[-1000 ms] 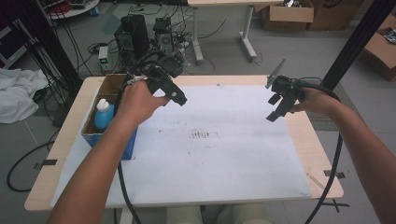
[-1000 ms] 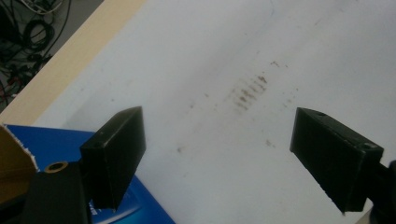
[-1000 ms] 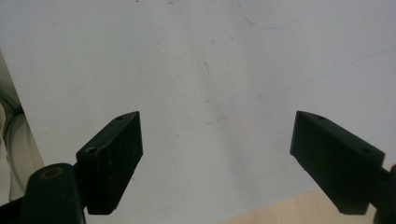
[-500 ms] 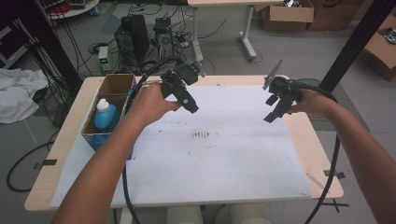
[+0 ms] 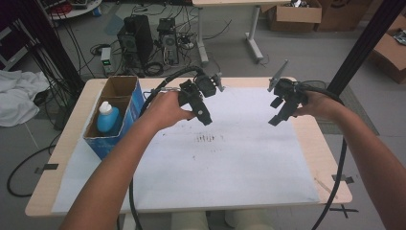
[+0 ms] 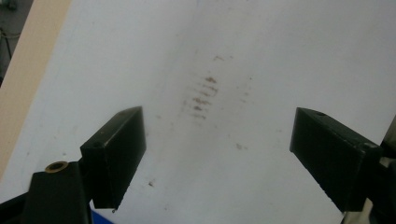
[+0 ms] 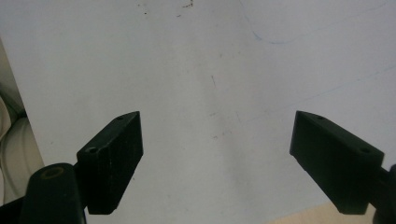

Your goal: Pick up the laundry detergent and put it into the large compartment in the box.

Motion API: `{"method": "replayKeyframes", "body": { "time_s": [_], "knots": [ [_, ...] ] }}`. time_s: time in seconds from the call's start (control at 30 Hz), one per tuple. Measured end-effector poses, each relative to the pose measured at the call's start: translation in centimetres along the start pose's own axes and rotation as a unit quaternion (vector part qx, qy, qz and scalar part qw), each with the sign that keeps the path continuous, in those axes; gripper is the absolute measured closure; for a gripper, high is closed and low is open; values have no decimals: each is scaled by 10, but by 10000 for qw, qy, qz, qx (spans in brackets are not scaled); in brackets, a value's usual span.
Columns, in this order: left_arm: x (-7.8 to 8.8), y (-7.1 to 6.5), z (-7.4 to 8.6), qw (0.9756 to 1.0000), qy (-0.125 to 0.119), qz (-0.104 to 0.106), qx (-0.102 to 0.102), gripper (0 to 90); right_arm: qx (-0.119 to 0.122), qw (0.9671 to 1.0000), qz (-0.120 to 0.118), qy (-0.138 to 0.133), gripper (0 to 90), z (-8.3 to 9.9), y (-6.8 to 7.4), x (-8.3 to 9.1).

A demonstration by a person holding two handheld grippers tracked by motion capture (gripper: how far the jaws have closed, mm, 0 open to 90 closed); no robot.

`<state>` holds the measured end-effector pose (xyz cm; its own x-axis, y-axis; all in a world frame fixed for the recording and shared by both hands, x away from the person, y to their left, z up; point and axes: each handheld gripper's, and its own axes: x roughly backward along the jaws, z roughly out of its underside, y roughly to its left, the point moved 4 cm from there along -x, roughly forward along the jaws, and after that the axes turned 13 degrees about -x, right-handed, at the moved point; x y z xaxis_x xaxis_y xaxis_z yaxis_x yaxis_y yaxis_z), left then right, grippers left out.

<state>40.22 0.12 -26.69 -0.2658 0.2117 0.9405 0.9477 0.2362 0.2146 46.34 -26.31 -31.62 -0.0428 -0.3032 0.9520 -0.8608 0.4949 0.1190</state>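
Left gripper [image 5: 205,116] and right gripper [image 5: 276,114], jaws apart and empty, above the white sheet [image 5: 230,163] on the tabletop [image 5: 72,143].

This looks like a lab or research workroom. A plain wooden table [image 5: 72,143] covered with a stained white sheet [image 5: 230,163] stands on a grey floor. Beyond its far edge sit two computer towers [image 5: 136,40] amid loose black cables [image 5: 72,52], another desk's legs [image 5: 253,33], and cardboard boxes [image 5: 297,14]. Black frame posts [image 5: 364,45] rise beside the table's far right corner.
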Motion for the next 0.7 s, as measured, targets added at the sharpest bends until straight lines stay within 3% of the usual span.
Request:
{"method": "replayKeyframes", "body": {
  "time_s": [0.7],
  "knots": [
    [-11,-4,-4,9998,-6,97,-167,196,-44,10000,-7,-34,172,3,1,-1]
  ]
}}
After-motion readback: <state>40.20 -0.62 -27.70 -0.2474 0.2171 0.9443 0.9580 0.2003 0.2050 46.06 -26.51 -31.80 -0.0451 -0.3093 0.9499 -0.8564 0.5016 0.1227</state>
